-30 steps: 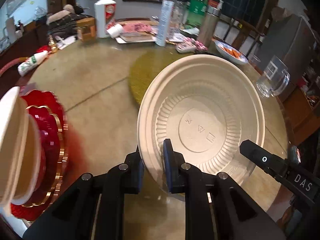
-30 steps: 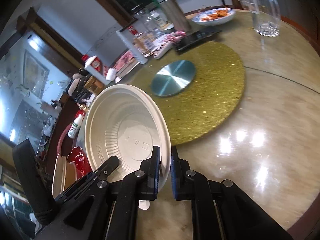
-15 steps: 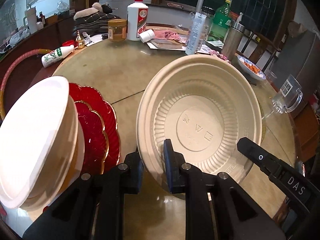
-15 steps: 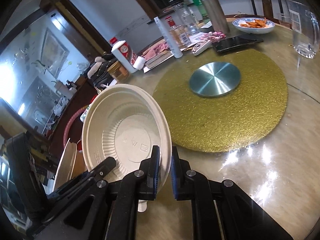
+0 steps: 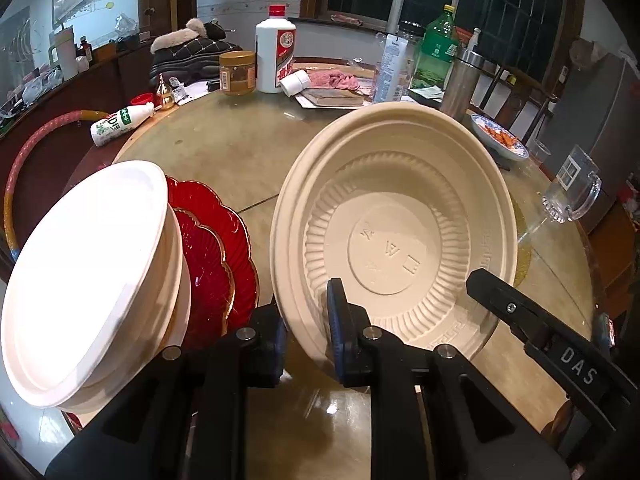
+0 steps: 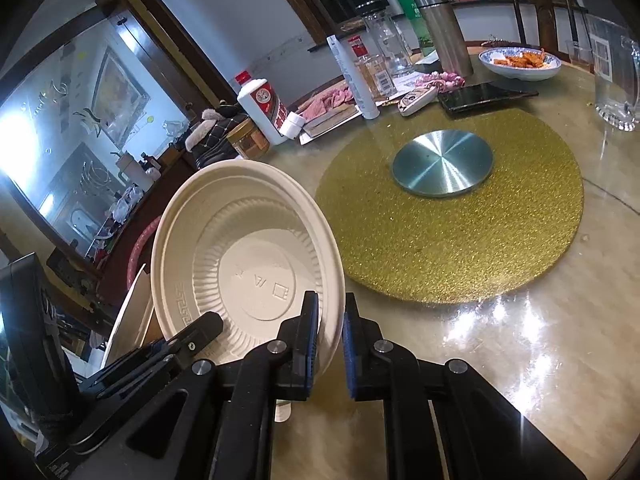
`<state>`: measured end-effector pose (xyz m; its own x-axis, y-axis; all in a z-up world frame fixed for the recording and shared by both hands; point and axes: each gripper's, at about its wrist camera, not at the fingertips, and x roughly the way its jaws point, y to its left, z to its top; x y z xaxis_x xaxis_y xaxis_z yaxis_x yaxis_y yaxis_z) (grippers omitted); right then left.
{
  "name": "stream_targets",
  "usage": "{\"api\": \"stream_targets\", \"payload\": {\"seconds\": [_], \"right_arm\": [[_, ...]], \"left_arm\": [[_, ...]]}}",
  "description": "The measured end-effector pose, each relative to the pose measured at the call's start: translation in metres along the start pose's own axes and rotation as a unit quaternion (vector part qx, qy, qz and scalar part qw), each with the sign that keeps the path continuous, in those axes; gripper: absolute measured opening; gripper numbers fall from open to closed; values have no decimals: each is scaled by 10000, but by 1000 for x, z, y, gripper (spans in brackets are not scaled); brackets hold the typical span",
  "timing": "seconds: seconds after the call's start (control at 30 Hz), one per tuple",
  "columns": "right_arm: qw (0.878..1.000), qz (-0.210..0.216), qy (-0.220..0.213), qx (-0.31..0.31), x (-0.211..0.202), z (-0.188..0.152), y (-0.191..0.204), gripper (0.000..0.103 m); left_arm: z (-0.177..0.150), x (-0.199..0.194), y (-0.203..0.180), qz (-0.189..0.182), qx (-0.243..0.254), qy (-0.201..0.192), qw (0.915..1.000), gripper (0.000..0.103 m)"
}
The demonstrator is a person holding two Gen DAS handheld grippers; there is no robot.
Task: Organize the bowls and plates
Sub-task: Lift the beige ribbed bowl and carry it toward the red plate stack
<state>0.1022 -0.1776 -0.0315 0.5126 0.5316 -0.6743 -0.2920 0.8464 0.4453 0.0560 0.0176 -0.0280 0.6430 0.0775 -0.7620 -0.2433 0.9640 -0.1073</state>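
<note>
Bowl hung tilted at centre frame above the table, both grippers clamped on its lower rim: the left gripper at lower centre, the right gripper likewise. White bowls sat lower left over red plates.

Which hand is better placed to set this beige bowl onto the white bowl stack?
Left, probably. The left tool grips the beige bowl by the rim right beside the white bowl stack; the right tool grips the opposite rim, farther away.
</note>
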Motion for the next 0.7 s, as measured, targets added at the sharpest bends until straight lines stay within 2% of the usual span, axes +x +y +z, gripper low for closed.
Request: {"api": "stream_targets", "payload": {"seconds": [0.4, 0.7], "right_arm": [[9993, -172, -283, -182, -18, 2, 22, 11], [9974, -70, -461, -555, -25, 15, 62, 11]], "left_arm": [[7, -24, 10, -274, -8, -265, 9993, 16], [18, -50, 42, -309, -346, -617, 9970, 16]]}}
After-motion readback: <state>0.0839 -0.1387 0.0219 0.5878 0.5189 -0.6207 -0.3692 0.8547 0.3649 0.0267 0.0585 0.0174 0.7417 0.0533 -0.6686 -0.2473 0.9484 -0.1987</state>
